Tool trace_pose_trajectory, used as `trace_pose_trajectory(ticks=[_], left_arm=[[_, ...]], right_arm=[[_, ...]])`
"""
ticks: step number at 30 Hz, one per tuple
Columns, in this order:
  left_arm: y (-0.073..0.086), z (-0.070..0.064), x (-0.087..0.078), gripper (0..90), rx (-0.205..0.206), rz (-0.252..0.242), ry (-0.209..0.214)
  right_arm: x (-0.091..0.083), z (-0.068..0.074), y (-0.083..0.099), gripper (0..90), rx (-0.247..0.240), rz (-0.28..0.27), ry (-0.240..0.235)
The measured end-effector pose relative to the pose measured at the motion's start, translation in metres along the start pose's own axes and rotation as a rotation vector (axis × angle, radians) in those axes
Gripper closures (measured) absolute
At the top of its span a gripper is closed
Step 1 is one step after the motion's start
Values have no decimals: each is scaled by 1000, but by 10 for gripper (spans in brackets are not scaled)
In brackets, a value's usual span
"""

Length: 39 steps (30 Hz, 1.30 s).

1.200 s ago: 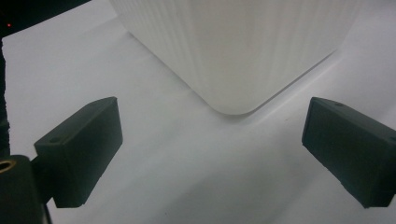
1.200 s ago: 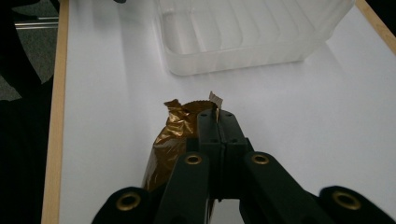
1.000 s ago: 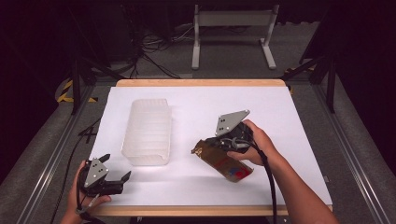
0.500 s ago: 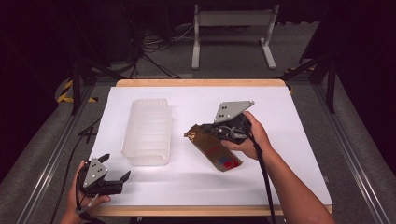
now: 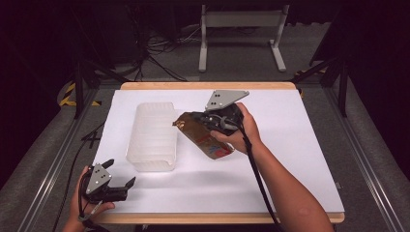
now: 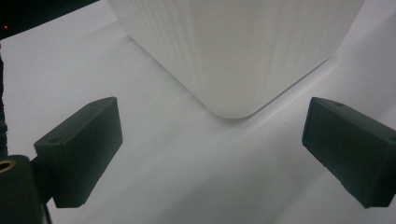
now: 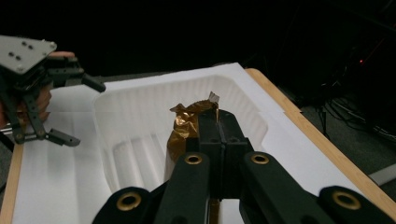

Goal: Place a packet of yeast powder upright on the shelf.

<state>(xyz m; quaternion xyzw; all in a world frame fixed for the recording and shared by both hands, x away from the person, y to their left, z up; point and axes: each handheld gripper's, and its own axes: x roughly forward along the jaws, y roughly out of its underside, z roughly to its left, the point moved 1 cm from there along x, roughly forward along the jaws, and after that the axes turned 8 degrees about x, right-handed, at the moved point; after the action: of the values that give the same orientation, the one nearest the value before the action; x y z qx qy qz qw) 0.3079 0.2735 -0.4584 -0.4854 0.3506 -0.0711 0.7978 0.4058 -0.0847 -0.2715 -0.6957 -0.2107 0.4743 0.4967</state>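
— Looking down from the high view, we see the right gripper [image 5: 196, 117] holding a snack bag [image 5: 203, 137] lifted off the white table [image 5: 290, 145]. What do we make of the bag itself?

— We'd call it a brown, shiny foil packet with red and pale printing on the lower part of its face. It hangs tilted, its crimped top end up and toward the white plastic tray [image 5: 152, 135], its bottom end low and toward the person's right hand [image 5: 239, 130].

— And the grip?

— In the right gripper view we see both black jaws pressed together on the crumpled golden-brown top edge of the bag [image 7: 189, 123], with no gap between them. Beyond it lies the tray [image 7: 140, 116], open side up, ribbed along its floor, and the bag's top sits over the tray's near rim.

— Where do we place the left gripper [image 5: 120, 183]?

— Low at the table's near left corner, held in the left hand [image 5: 80, 205], well apart from the bag. In the left gripper view its jaws stand wide open with nothing between them but bare table, and a rounded corner of the tray [image 6: 233, 60] rises just ahead.

— Does the bag touch the tray?

— We cannot tell from these angles.
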Motion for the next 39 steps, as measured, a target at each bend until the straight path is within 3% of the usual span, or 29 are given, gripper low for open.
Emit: trace_pose_trajectory(ticks=[13,25,33,39], left_arm=[[0,1,0,58,-4,-7,8],[1,2,-1,57,-13,-18,13],[2,3,-1,58,-14,-22,19],[2,3,-2,58,-19,-25,20]], right_arm=[[48,7,-28,900,11,-41,-25],[82,14,-50,900,26,-77,-57],[110,20,-62,900,30,-79,-66],[130,25,-69,900,28,-72,-40]])
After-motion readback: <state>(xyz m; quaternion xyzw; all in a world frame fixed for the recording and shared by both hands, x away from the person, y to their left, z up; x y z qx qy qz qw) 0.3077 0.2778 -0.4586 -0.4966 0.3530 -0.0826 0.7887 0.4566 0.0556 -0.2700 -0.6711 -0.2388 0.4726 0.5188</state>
